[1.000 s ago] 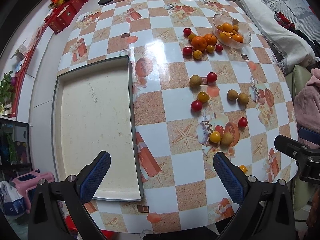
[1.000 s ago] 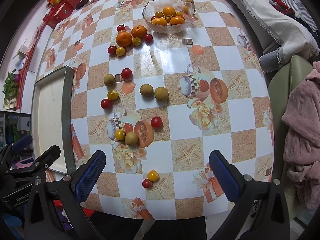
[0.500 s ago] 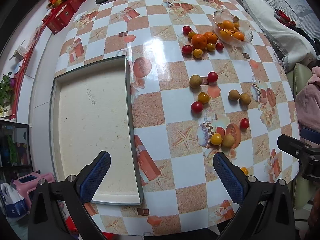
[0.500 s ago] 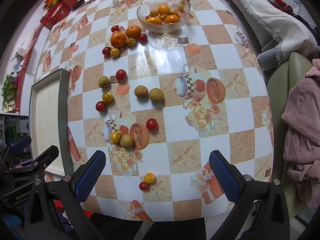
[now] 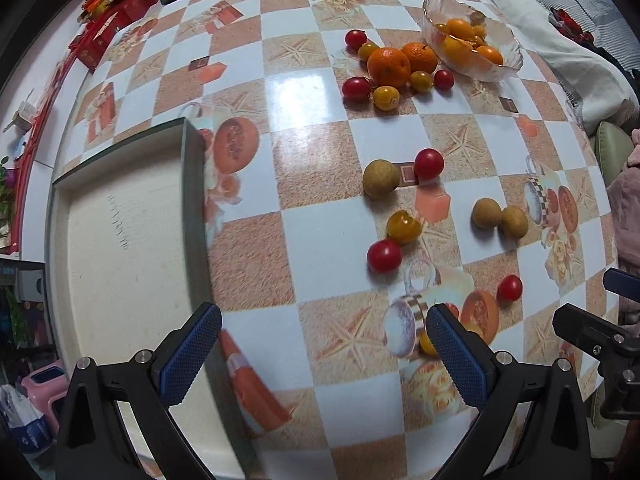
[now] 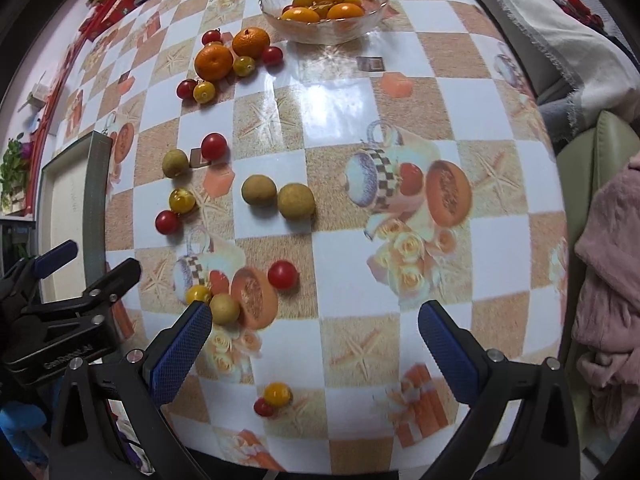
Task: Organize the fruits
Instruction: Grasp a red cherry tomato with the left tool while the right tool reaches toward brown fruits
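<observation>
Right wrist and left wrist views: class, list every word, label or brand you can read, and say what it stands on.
"GenROBOT.AI": white print on the body of the left tool, blurred, so the reading is uncertain.
Dark marks inside the tray: too faint to read.
Print on the red boxes: too small to read.

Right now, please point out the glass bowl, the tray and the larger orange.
glass bowl (image 6: 320, 34): right wrist view, front wall.
tray (image 5: 120, 280): left wrist view, bare floor.
larger orange (image 6: 213, 62): right wrist view, middle of peel.
</observation>
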The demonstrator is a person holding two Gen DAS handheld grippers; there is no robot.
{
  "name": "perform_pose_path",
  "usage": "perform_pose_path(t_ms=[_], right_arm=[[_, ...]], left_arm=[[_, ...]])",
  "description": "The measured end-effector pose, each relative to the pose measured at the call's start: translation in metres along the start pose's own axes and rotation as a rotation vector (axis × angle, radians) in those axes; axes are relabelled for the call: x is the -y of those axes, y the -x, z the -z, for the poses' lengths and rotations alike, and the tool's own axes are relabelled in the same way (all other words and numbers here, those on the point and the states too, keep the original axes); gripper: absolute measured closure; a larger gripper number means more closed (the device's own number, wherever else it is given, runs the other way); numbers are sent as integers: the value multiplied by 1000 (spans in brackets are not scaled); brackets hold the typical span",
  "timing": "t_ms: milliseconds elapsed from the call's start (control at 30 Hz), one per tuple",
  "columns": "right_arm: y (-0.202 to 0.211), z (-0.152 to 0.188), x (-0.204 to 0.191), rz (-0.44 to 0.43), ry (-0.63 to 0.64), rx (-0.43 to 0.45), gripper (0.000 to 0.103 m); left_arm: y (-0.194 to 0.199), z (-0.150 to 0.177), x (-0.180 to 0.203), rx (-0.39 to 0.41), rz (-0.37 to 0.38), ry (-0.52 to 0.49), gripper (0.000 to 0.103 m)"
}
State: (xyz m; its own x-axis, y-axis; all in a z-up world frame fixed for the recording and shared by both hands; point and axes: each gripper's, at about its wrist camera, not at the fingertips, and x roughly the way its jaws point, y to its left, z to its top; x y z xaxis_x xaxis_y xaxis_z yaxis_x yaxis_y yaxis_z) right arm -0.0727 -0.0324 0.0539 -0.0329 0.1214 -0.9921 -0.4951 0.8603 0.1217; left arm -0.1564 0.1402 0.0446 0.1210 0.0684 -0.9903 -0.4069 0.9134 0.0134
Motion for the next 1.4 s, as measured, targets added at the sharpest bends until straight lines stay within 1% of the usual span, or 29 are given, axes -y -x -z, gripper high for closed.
perform_pose_path(t_ms=[67, 167, 233, 267, 300, 367, 400, 500, 533, 600, 633, 667, 700, 733, 767, 800, 833, 867, 900, 967, 1033, 1167, 1233, 1333, 1367, 1400], right_arm=[[-8, -7, 0, 2, 12, -1, 0], [-16, -17, -1, -10, 31, 6, 3], [-22, -23, -2, -11, 50, 10, 5], [-24, -26, -2, -13, 60, 10, 10], [-28, -29, -3, -19, 68, 6, 19], [-36, -33, -4, -38, 81, -12, 28], [-41, -35, -5, -44, 87, -21, 30], [-48, -39, -9, -38, 109, -18, 32], [-49, -40, -11, -35, 114, -16, 34], [-52, -41, -15, -37, 119, -14, 40], [-52, -41, -17, -31, 125, -6, 42], [-51, -40, -17, -29, 134, -1, 51], [-52, -40, -21, -28, 143, 2, 62], [-52, -40, -23, -26, 149, 3, 67], [-52, -39, -26, -26, 152, 4, 77], [-52, -38, -26, -29, 152, 3, 79], [-51, -38, -25, -39, 145, 5, 79], [-50, -37, -23, -45, 136, 3, 79], [-49, -37, -21, -54, 123, 2, 79], [-46, -36, -16, -85, 91, -1, 79], [-41, -33, -7, -106, 64, 2, 79], [-27, -25, 4, -126, 60, 15, 80], [-20, -23, 2, -121, 76, 24, 80], [-22, -26, -7, -82, 85, 23, 80], [-22, -24, -1, -63, 81, 30, 79], [-23, -23, 5, -45, 72, 36, 75]], left_arm=[[-7, -3, 3, 3, -1, -6, 0], [-16, -7, 8, 6, -2, -14, 7], [-23, -9, 11, 6, -6, -18, 7], [-25, -9, 13, 10, -6, -19, 8], [-27, -9, 13, 13, -1, -19, 13], [-31, -9, 15, 11, 3, -21, 24], [-35, -9, 15, -4, 7, -20, 24], [-42, -7, 14, -15, 4, -13, 24], [-44, -7, 14, -13, 1, -10, 26], [-43, -6, 14, -3, 15, -1, 31], [-44, -7, 17, -1, 9, -2, 31], [-44, -7, 18, 2, 11, -4, 35], [-43, -7, 19, 8, 15, -4, 40], [-42, -7, 22, 14, 17, -8, 44], [-40, -7, 24, 22, 22, -18, 54], [-39, -9, 28, 25, 31, -24, 66], [-37, -9, 31, 30, 40, -32, 71], [-36, -8, 33, 32, 41, -37, 80], [-36, -10, 34, 33, 43, -36, 80], [-32, -7, 32, 31, 79, -12, 80], [-24, 0, 26, 43, 97, 3, 80], [-4, 10, 15, 76, 122, 37, 80], [2, 8, 4, 83, 126, 46, 80], [12, 21, -5, 89, 127, 58, 80], [13, 22, -8, 89, 122, 59, 80], [14, 24, -12, 89, 119, 59, 80]])
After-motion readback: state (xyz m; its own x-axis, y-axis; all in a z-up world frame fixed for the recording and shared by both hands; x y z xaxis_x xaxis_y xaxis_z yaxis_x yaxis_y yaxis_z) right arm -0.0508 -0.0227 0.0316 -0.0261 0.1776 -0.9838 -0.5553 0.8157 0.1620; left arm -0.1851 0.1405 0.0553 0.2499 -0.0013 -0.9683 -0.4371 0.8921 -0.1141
